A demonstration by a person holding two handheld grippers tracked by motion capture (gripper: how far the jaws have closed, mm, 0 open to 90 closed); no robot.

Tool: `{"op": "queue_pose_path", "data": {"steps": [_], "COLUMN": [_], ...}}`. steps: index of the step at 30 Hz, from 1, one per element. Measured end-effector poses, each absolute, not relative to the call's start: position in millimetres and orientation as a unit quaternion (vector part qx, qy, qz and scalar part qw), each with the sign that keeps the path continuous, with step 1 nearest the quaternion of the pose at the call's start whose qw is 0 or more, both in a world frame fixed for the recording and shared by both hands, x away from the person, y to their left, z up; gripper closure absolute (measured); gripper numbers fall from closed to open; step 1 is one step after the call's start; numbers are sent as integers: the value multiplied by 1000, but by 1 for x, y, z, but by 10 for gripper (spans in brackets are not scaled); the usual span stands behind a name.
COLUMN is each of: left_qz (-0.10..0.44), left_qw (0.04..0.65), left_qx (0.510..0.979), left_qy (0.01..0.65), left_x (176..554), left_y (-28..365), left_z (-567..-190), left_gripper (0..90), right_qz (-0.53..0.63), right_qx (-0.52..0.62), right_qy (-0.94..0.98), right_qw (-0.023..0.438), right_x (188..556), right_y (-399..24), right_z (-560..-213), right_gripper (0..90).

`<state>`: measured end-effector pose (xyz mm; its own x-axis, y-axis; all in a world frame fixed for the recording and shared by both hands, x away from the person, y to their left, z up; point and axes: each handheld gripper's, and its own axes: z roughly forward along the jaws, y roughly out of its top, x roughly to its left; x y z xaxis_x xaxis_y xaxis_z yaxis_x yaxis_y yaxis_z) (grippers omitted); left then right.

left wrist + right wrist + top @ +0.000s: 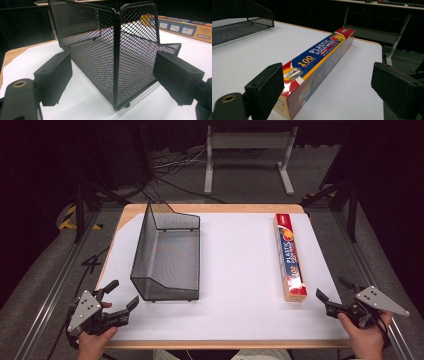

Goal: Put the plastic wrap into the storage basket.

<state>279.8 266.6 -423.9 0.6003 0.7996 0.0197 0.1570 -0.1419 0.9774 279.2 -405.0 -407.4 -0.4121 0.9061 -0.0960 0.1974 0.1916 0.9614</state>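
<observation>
The tabletop carries a mesh basket at left and a plastic wrap box at right, its small print illegible. Left gripper and right gripper sit at the near corners, jaws spread wide, empty.

In front of you stands a light wooden table with rounded far corners, most of its top covered by a large white sheet. On the sheet's left half sits a black wire-mesh basket with one tall side wall, lying lengthwise away from you. On the right half, well apart from it, a long, narrow blue, red and yellow cardboard box of plastic food wrap lies flat, also lengthwise.
</observation>
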Motion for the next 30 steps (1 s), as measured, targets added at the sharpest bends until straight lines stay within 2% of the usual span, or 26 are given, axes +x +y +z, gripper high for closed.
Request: {"op": "queue_pose_path", "data": {"steps": [14,18,30], "left_qz": [286,289,296], "left_qw": [559,555,552], "left_qx": [701,703,700], "left_qy": [338,337,345], "left_x": [280,279,275], "left_y": [264,264,268], "left_z": [-424,-424,-425], "left_gripper": [168,168,169], "right_qz": [479,467,450], "right_qx": [402,431,441], "right_qy": [687,681,715], "right_qw": [370,364,302], "right_x": [281,286,328], "right_y": [-403,-396,-370], "right_z": [-402,-398,-367], "right_gripper": [103,120,135]}}
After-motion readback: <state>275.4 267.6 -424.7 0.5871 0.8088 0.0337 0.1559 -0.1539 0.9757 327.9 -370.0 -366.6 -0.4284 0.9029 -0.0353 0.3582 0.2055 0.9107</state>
